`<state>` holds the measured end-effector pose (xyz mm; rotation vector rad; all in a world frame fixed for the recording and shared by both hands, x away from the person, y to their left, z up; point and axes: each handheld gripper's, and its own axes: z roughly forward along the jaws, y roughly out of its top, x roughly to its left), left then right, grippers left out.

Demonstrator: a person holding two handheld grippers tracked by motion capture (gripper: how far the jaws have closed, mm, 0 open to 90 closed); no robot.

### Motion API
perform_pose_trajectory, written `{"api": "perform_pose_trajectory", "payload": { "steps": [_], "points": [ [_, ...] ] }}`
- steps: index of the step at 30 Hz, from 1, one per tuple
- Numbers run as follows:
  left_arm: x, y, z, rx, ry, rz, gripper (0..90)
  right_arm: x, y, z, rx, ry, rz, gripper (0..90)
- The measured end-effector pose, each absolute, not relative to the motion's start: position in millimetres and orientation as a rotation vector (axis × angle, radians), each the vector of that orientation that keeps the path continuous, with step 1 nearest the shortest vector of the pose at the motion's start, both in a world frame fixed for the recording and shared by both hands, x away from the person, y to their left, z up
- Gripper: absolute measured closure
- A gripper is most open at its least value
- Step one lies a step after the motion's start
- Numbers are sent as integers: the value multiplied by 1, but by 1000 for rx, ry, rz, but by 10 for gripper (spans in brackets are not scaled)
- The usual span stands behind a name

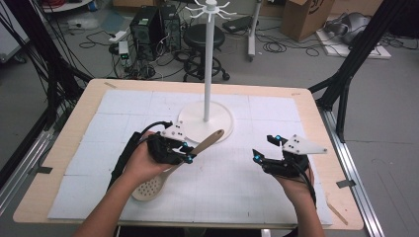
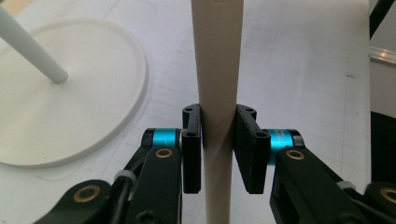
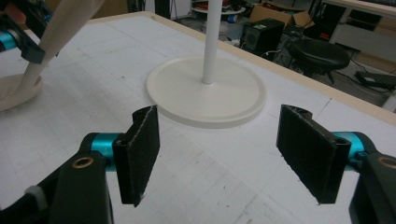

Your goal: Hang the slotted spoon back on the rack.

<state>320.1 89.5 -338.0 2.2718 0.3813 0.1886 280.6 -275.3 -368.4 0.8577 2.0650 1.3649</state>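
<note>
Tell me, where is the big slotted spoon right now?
In the high view, the slotted spoon sits left of centre, its handle clamped in the left tool, just in front of the white stand's round base.

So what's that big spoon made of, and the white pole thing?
The slotted spoon looks like matte beige plastic, maybe wood-fibre composite: smooth, even colour, no grain. The stand looks like white plastic or painted metal: uniform and faintly shiny. Hard to be sure.

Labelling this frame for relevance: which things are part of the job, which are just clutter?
In play:
slotted spoon, clamped by the left claw
white hook stand
right claw, open and empty

Lying about:
black stool
cardboard box
floor cables
</note>
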Motion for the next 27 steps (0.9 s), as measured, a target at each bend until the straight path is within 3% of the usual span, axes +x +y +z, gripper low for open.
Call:
{"api": "perform_pose_trajectory", "payload": {
  "steps": [27],
  "points": [
    [323, 130, -284, 2066, 403, 243, 739, 281, -275, -367, 846, 2054, 1371, 299]
  ]
}}
